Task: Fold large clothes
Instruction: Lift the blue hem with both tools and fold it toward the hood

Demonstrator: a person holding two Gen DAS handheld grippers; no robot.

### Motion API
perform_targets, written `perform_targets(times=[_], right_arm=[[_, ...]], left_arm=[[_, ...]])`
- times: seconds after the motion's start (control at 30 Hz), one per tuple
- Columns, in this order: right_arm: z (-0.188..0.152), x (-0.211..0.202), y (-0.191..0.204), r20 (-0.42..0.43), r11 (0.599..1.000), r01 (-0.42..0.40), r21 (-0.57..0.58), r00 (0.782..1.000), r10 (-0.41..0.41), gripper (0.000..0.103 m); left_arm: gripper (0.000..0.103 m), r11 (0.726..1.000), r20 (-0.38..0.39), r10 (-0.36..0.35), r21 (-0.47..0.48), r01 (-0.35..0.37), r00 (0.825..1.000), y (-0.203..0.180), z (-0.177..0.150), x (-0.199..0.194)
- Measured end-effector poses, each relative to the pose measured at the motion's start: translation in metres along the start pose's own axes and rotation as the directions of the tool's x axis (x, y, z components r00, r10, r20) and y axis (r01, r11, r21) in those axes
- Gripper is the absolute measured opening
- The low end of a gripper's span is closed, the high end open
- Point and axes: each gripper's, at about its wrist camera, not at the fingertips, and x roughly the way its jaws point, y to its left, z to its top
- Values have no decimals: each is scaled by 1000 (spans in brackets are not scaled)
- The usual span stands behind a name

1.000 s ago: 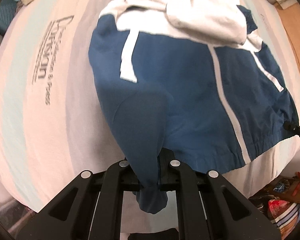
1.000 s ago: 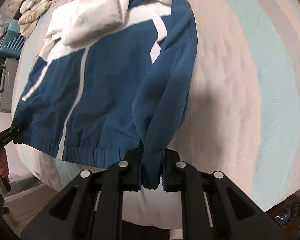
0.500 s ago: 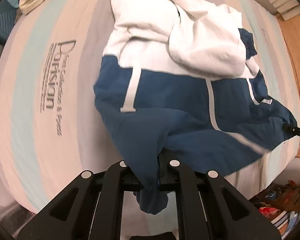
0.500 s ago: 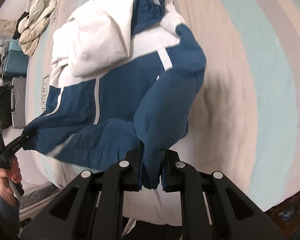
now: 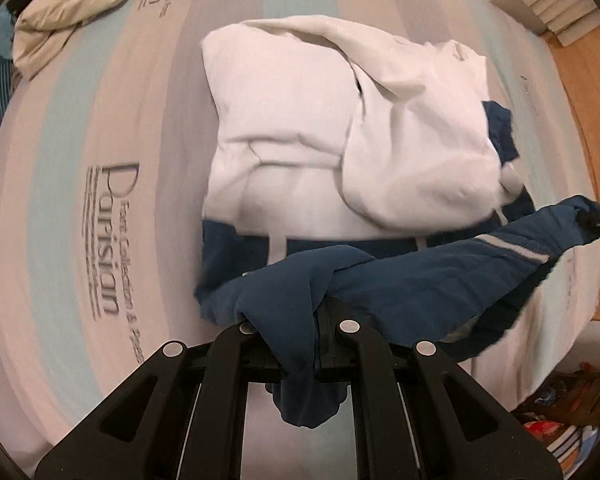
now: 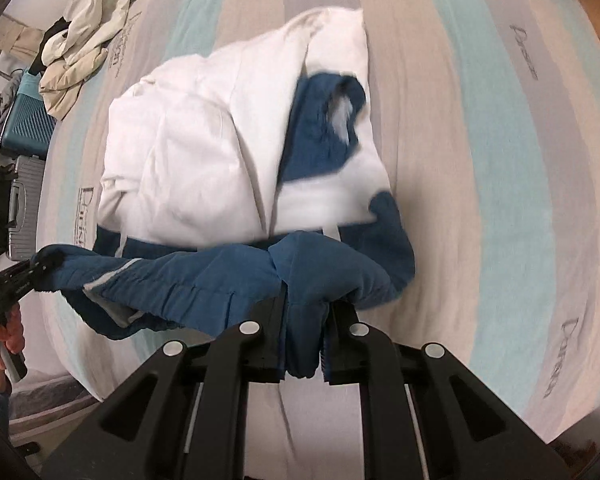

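Two wrist views over a striped bed [image 5: 80,184]. The jacket [image 5: 300,128], blue below and white above, lies in the middle of the bed, its sleeves already turned in over the white upper half; its blue bottom hem [image 5: 440,280] is lifted clear of the bed and stretched between the two grippers. The left gripper [image 5: 316,344] is clamped narrow on one hem corner, blue cloth bunched between its jaws and hanging below them; the right gripper [image 6: 304,340] is clamped likewise on the other corner; in the right wrist view the person's hand [image 6: 4,332] holds the left tool at the frame edge. Progress, as judged: sleeves done, the bottom-to-top fold begun but not laid; the hem remains to be carried over the white half, set down and released. A heap of pale clothes [image 6: 80,40] waits at the far corner of the bed.
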Motion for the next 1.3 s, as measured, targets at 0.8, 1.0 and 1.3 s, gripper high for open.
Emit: perform_targets(times=[0.8, 1.0, 1.3], right_arm=[[173, 16, 0, 123, 991, 131, -4, 984, -130, 10], [210, 34, 5, 152, 989, 144, -25, 979, -139, 10], [257, 90, 7, 146, 987, 161, -20, 977, -157, 10]], left_arm=[[7, 983, 122, 57, 168, -77, 991, -15, 188, 0], [7, 989, 113, 65, 129, -79, 991, 1, 216, 23], [7, 992, 99, 66, 104, -76, 993, 30, 258, 76]])
